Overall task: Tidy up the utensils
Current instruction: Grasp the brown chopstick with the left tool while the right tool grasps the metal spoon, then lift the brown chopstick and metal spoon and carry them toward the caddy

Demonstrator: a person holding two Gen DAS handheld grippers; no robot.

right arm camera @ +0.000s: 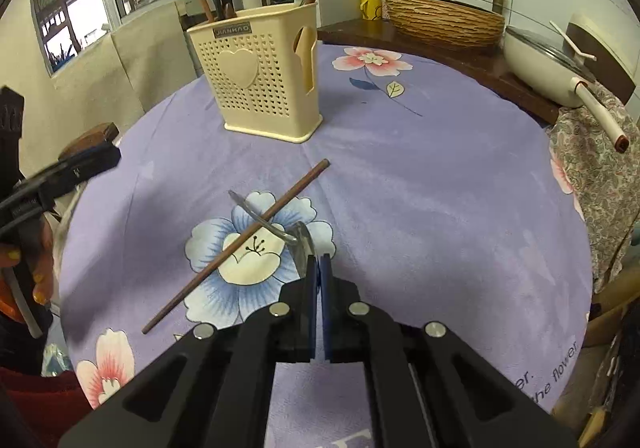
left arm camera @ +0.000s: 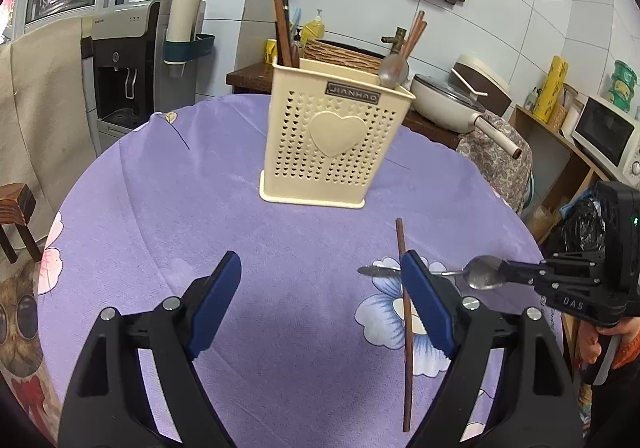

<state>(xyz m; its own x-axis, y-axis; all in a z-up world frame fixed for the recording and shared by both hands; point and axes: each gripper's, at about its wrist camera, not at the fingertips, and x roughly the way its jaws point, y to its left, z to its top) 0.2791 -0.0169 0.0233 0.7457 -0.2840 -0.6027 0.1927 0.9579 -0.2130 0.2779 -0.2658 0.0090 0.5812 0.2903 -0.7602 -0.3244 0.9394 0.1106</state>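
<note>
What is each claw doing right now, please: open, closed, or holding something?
Left claw: open, holding nothing.
Right claw: closed on the bowl of the metal spoon.

Cloth (left arm camera: 180,208) left of holder (left arm camera: 332,136) is open; chopstick (right arm camera: 236,248) (crossing spoon (right arm camera: 280,228)) blocks approach btwn claws.

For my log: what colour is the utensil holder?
Cream, with heart-shaped holes: utensil holder, clearest in the left wrist view.
</note>
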